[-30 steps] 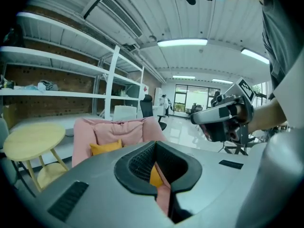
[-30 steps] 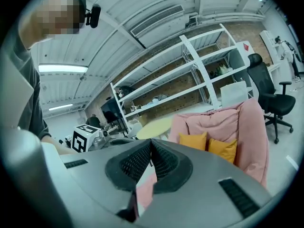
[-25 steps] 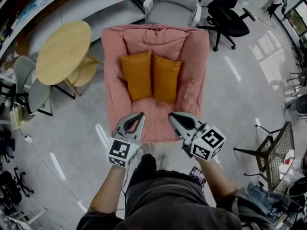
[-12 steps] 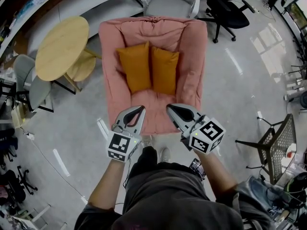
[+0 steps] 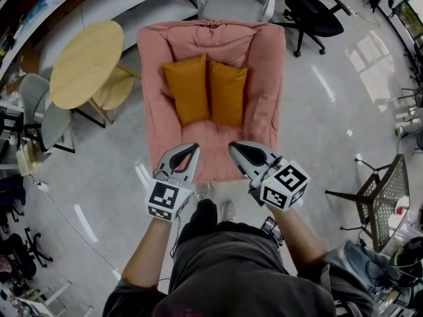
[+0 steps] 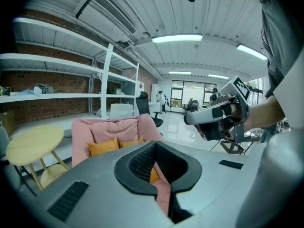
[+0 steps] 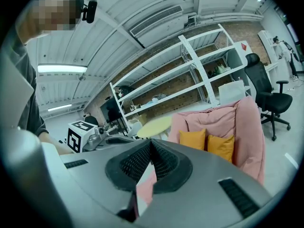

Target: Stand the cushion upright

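Left gripper (image 5: 193, 149) and right gripper (image 5: 233, 148) both clenched on nothing, tips near the front edge of the pink padded fabric armchair (image 5: 153, 121); left orange fabric cushion (image 5: 187, 90) and right orange fabric cushion (image 5: 228, 94) touching side by side, on the seat against the backrest, well apart from both tools; long axes run seat-to-backrest, tops pointing up the back, the left one slightly skewed; cannot tell which is the target. Risk: closed jaws would only shove a soft cushion, slumping it or toppling its neighbour.

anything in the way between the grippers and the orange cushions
Nothing visible. Only the bare seat of the pink armchair lies between the left gripper, the right gripper and the left orange cushion or right orange cushion.
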Motion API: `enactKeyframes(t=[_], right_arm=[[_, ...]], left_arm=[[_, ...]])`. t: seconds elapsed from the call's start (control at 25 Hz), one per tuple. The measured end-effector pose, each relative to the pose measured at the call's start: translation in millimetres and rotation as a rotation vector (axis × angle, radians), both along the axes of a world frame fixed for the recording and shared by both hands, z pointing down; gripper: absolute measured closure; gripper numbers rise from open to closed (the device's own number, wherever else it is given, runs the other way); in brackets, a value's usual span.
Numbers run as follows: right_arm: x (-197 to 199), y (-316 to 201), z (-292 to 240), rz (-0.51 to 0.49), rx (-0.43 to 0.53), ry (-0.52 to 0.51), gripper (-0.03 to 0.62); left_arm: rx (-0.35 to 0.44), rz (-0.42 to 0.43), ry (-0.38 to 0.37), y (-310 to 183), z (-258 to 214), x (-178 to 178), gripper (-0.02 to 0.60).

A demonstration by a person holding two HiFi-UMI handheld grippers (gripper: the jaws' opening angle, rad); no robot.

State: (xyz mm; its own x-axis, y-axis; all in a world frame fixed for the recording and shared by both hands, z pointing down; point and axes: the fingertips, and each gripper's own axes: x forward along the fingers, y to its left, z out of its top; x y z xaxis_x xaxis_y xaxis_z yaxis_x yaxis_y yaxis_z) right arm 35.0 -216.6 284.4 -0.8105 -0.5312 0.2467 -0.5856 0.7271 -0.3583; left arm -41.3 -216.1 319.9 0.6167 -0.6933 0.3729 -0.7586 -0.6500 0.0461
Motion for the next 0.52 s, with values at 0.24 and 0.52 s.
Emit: enactKeyframes(t=[0.24,0.52], right_arm=[[-0.4,2.0,-1.3,0.001,-0.004,0.003,0.579],[2.0,2.8,-0.1,0.000,-0.004,0.007,0.579]], left_arm=[[0.002,-0.001,0.006,0.6,-3.6,0.2,0.569],[0.007,-0.001,0.006,-0.6,-2.7,-0.4,0.569]])
